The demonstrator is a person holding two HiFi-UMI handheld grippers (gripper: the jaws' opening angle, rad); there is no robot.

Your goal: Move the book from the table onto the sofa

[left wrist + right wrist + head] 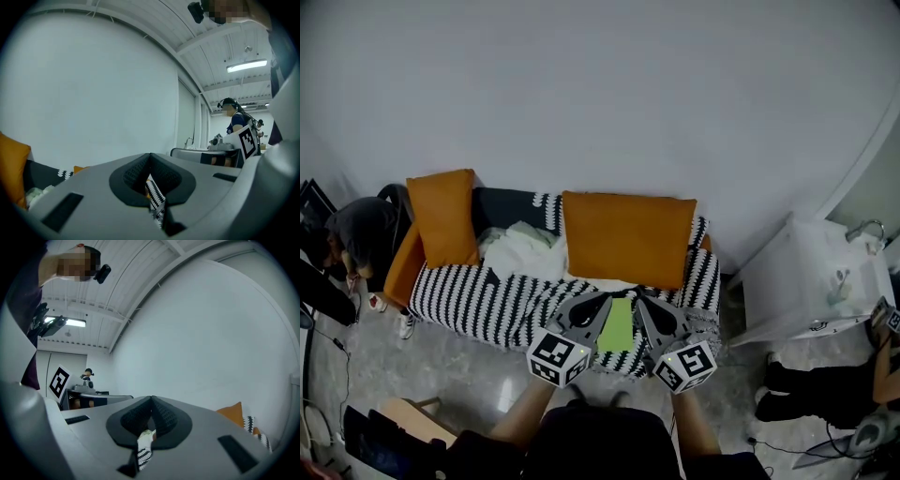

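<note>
A sofa (478, 295) in a black-and-white striped cover is seen against the pale wall. Two orange cushions (628, 236) are propped on it. A green book (617, 325) is observed over the front of the seat, between the two grippers; whether it rests on the cover cannot be told. The left gripper (600, 305) and right gripper (645, 305) are each found pressed together, with nothing pinched.

I count one sofa (469, 298), two orange cushions (442, 217) (628, 236), one green book (618, 324), one heap of white cloth (520, 248) and one white counter (806, 272). Grippers in my view: two, the left gripper (602, 302) and the right gripper (639, 302).
</note>
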